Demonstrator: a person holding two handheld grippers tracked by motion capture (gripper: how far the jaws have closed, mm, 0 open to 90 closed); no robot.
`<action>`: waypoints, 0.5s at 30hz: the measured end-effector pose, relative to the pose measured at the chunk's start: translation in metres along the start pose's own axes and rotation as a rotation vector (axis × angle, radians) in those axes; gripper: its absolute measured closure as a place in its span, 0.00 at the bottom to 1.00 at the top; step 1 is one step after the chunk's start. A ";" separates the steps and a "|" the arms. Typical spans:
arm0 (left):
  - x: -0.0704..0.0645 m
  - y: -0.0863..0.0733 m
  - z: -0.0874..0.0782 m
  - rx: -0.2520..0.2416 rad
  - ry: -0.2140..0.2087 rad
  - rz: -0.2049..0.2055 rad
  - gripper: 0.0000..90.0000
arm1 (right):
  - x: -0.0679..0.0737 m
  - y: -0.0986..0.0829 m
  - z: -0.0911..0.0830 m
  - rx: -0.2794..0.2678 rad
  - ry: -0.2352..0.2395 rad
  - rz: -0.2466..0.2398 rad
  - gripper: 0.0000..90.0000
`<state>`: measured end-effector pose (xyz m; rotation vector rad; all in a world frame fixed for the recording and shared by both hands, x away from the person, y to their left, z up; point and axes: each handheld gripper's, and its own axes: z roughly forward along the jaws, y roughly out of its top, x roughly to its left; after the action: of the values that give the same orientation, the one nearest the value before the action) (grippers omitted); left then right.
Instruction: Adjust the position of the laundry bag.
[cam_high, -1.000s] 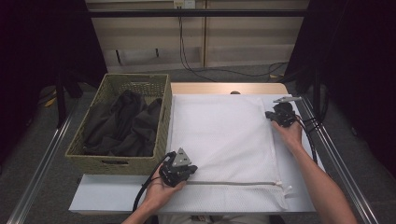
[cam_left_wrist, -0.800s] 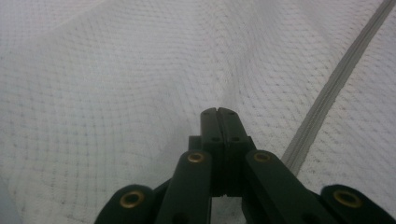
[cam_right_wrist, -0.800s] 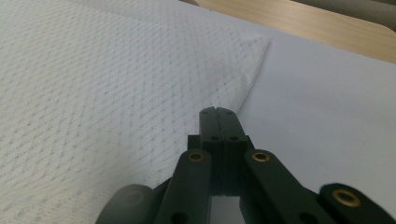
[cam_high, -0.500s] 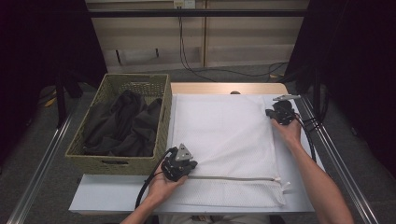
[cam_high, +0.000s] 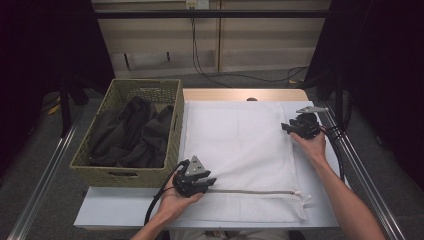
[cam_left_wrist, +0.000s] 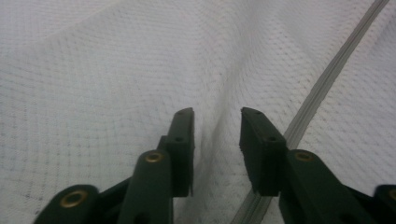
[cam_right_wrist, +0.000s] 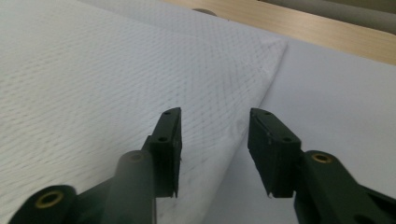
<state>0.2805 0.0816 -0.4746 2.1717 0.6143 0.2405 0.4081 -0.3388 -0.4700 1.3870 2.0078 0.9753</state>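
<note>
Dark surroundings framed the pale worktop (cam_high: 320, 200) in the high view, where a white mesh laundry bag (cam_high: 240, 145) lay flat beside a woven basket (cam_high: 125, 175) of dark clothes (cam_high: 132, 132). At the bag's near left sat the left gripper (cam_high: 207, 183), at its right edge the right gripper (cam_high: 286, 127).

From the left gripper view, the jaws stood apart over mesh, with the zipper (cam_left_wrist: 327, 79) just beside one jaw.

From the right gripper view, the jaws stood apart, straddling the bag's edge (cam_right_wrist: 252, 112).
</note>
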 end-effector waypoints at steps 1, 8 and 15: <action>0.000 0.000 0.000 0.000 0.000 0.000 0.67 | 0.000 0.000 0.000 0.000 0.000 0.000 0.60; -0.005 0.001 -0.003 -0.037 -0.007 -0.021 0.43 | 0.010 -0.013 -0.035 -0.035 0.069 0.018 0.40; -0.009 0.000 -0.020 -0.108 -0.015 -0.034 0.29 | 0.027 -0.019 -0.064 -0.061 0.129 0.002 0.36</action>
<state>0.2652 0.0911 -0.4617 2.0560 0.6153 0.2339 0.3399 -0.3351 -0.4459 1.3247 2.0511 1.1441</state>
